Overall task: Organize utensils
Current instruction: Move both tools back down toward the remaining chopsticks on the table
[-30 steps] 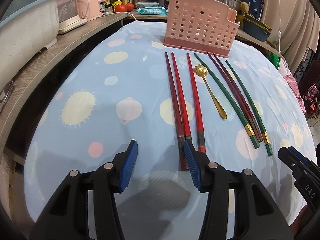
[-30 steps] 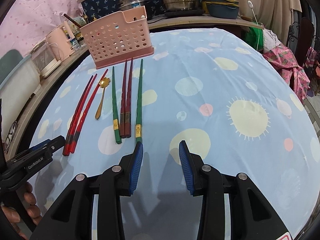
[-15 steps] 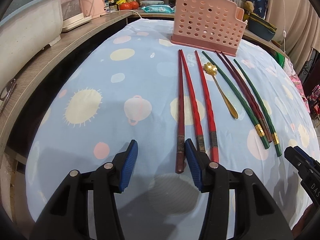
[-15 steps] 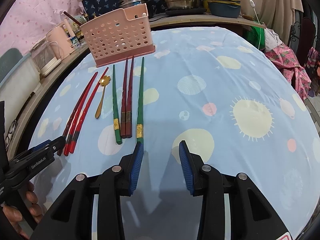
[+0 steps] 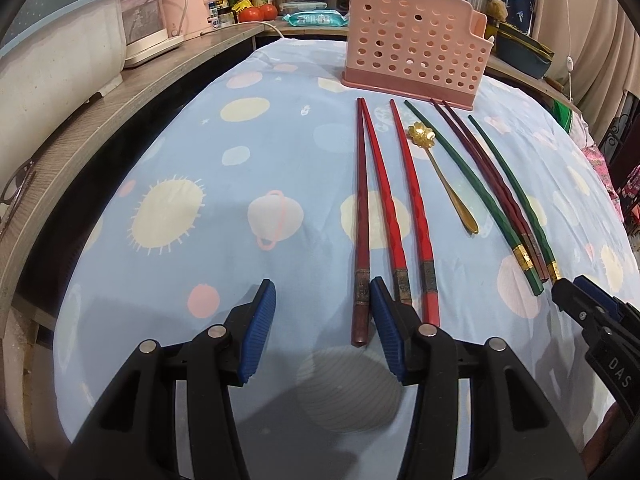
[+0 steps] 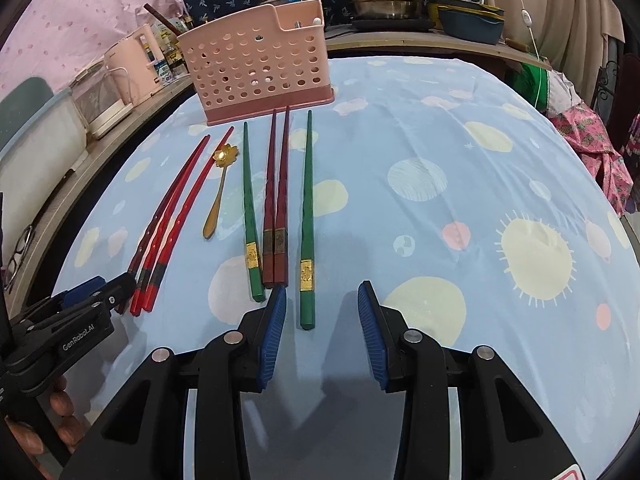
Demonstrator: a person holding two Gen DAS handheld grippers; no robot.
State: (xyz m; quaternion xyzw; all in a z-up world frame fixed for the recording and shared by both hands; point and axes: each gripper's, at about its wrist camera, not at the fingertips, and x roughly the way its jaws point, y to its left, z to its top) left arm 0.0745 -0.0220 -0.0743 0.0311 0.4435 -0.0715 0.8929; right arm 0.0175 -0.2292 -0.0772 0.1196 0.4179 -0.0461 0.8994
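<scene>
Left tongs [image 5: 322,322] low over the desk [image 5: 200,152], released, blue pads apart with nothing clamped. Dark red chopstick [image 5: 362,240] reaching with its butt end into the gap, just beside the right-hand pad [image 5: 386,332]; contact not clear. Two brighter red chopsticks [image 5: 404,216] just to the right of it, butt ends partly behind that pad.

Right tongs [image 6: 322,322] also released, pads apart, nothing gripped. Green chopstick [image 6: 307,216] lying with its butt end in the gap, nearer the left-hand pad, not pressed.

Further along the desk in the right wrist view: pair of maroon chopsticks [image 6: 278,200] side by side, touching, then a second green chopstick [image 6: 249,208], then a gold spoon [image 6: 218,196] with flower-shaped bowl pointing toward the basket [image 6: 256,68]. All utensils flat on the blue spotted cloth, tips toward the pink perforated basket, which stands upright at the far end, close to the tips. Something small and pale showing inside the basket's notch, too small to tell.

Person's fingers [image 6: 60,408] at the lower left, wrapped round the left tool's handle.
</scene>
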